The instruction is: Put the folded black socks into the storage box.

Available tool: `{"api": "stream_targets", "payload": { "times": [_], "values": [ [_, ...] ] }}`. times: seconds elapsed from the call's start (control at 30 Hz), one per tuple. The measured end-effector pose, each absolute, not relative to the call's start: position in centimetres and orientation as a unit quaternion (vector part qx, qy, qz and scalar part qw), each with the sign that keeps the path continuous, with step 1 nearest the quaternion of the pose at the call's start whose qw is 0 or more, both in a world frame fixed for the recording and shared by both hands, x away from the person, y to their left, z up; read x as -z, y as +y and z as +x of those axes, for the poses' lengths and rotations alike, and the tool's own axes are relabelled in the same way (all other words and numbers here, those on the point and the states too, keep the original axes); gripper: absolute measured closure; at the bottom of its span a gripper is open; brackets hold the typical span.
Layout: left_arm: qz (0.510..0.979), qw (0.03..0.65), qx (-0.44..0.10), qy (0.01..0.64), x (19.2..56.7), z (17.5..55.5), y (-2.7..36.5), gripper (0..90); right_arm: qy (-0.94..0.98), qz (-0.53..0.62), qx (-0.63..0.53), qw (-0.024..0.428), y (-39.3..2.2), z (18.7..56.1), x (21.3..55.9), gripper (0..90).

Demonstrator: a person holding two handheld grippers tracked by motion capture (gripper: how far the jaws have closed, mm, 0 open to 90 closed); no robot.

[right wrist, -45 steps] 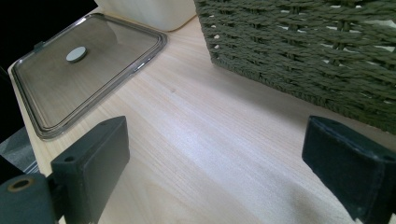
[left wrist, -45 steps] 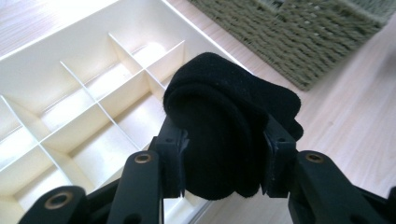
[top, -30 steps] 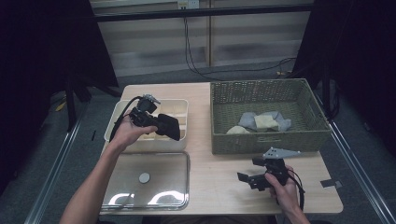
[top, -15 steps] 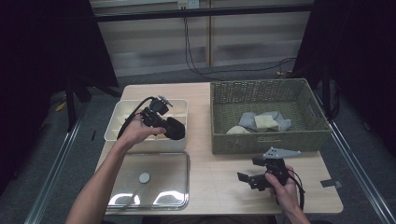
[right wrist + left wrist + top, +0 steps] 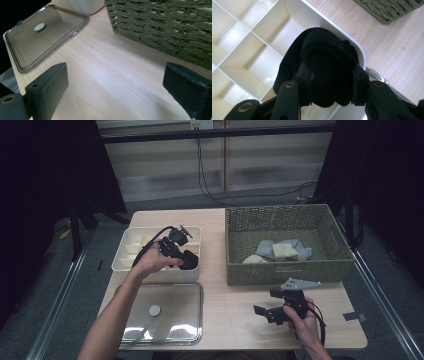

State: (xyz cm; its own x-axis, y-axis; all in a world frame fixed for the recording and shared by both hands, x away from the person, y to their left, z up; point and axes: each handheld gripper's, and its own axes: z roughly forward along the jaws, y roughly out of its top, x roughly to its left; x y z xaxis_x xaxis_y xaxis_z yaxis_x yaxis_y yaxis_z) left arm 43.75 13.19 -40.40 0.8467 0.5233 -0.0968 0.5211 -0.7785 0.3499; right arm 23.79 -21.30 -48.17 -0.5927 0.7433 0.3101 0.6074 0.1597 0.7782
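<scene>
My left gripper (image 5: 183,254) is shut on a black rolled cloth (image 5: 190,260) and holds it over the front right corner of the white divided box (image 5: 126,265). In the left gripper view the black roll (image 5: 324,55) bulges between the two jaws of the left gripper (image 5: 332,87), just above a corner compartment of the box (image 5: 237,50). My right gripper (image 5: 272,312) rests low over the table in front of the green wicker basket (image 5: 280,272). Its jaws stand wide apart with nothing between them, as the right gripper view confirms (image 5: 115,85).
The basket holds a few grey and cream rolled cloths (image 5: 282,251). A clear lid (image 5: 165,315) with a round knob lies flat in front of the box, and it appears as the clear lid (image 5: 45,37) to the left of the basket wall (image 5: 162,25).
My left hand has carried the black roll to the right and lower, from above the box's middle to its front right corner. The right gripper has stayed still.
</scene>
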Motion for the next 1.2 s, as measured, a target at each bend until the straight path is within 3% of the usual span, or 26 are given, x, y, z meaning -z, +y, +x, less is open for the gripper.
{"api": "stream_targets", "payload": {
  "times": [0.6,0.87,1.03,1.2],
  "values": [
    [0.954,0.136,0.011,0.267,43.0,44.4,11.6,62.1,0.761,0.443,-0.469,0.070,-21.1,23.8,48.2,5.6],
    [0.950,0.153,0.016,0.270,43.4,44.5,12.0,60.8,0.761,0.444,-0.469,0.070,-21.1,23.8,48.2,5.5],
    [0.948,0.169,0.009,0.271,42.5,44.4,12.6,55.3,0.759,0.445,-0.470,0.069,-21.2,23.8,48.2,5.6],
    [0.941,0.192,0.004,0.279,41.3,44.5,13.6,42.7,0.761,0.444,-0.469,0.068,-21.1,23.8,48.2,5.5]
  ]
}}
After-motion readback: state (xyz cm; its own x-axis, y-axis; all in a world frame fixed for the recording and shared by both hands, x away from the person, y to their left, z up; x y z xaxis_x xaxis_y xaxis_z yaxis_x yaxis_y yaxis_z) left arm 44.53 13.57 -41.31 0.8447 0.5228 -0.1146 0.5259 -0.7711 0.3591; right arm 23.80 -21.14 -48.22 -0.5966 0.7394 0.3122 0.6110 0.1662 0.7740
